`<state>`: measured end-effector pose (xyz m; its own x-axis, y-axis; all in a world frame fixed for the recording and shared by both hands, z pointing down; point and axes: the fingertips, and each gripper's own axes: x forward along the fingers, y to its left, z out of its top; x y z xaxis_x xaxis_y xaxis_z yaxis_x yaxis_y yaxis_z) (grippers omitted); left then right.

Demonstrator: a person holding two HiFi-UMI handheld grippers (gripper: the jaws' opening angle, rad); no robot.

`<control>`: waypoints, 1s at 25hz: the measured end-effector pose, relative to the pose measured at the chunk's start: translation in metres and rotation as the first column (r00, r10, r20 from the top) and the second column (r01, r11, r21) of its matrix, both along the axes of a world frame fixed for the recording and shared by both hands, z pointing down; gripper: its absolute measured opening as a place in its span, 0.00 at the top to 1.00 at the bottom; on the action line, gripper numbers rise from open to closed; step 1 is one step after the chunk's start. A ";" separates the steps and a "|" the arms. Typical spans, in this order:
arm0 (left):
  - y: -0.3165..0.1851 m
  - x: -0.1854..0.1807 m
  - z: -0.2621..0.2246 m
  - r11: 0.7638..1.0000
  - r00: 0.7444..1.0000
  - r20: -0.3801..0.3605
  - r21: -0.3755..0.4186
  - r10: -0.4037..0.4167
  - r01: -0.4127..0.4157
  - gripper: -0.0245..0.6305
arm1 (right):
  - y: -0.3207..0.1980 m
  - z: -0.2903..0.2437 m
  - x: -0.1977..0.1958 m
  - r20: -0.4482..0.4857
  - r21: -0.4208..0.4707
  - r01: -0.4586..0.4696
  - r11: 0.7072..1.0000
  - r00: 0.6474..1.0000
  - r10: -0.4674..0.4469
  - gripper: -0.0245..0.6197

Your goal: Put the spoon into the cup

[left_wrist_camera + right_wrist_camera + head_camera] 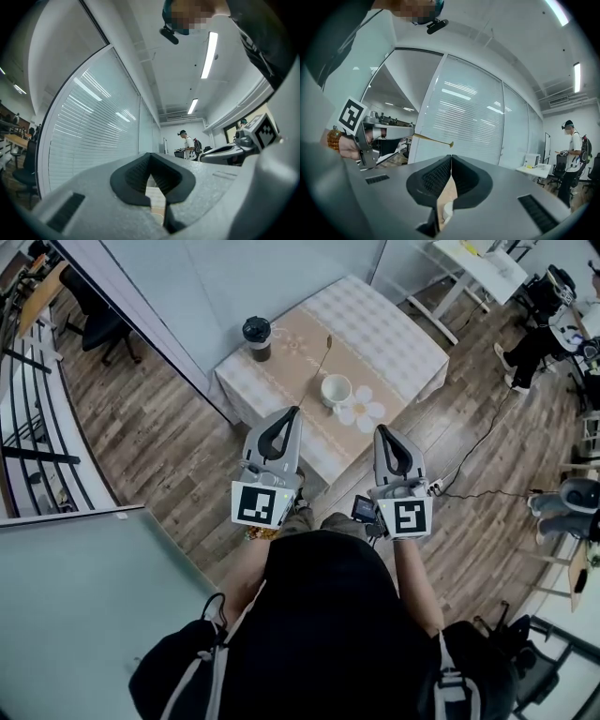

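Can't tell if spoon (325,354) tip is inside cup (337,391) or just meets its far rim. It's thin, w/ handle pointing away across table (403,334). Cup contents unclear. Lidded tumbler (256,337) stands at left corner. Left gripper (292,416) & right gripper (382,433) are clenched, empty, short of the table.

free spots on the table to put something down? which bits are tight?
Free: the white checked cloth right of the spoon, out to the far-right corner; also the tan strip between the lidded dark cup and the spoon. Tight: the middle, where the white cup sits close to the spoon's near end.
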<state>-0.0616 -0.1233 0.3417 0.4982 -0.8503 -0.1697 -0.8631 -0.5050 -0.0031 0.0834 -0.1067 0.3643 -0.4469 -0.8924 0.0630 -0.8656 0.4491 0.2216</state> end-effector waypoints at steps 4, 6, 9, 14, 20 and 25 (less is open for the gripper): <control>-0.023 0.004 0.004 1.000 1.000 0.000 -0.002 0.021 -0.021 0.95 | -0.026 0.005 0.002 0.012 -0.021 -0.035 0.999 0.999 0.035 0.95; -0.027 0.004 0.007 1.000 1.000 -0.004 -0.009 0.023 -0.023 0.95 | -0.033 0.004 0.003 0.034 -0.004 -0.035 0.999 0.999 0.035 0.95; -0.039 0.006 0.011 1.000 1.000 0.013 -0.012 0.028 -0.028 0.95 | -0.052 0.011 0.010 0.045 0.001 -0.032 0.999 0.998 0.032 0.95; -0.067 0.014 0.019 1.000 0.999 0.036 -0.018 0.024 -0.024 0.95 | -0.082 0.015 0.010 0.022 0.016 0.040 0.999 0.999 -0.041 0.95; -0.087 0.029 0.024 1.000 1.000 0.005 -0.007 0.025 -0.025 0.95 | -0.101 0.012 0.035 0.029 -0.017 -0.008 1.000 1.000 0.008 0.95; -0.095 0.025 0.027 1.000 0.999 0.023 -0.012 0.026 -0.026 0.95 | -0.108 0.019 0.034 0.056 0.017 0.005 1.000 0.998 -0.006 0.95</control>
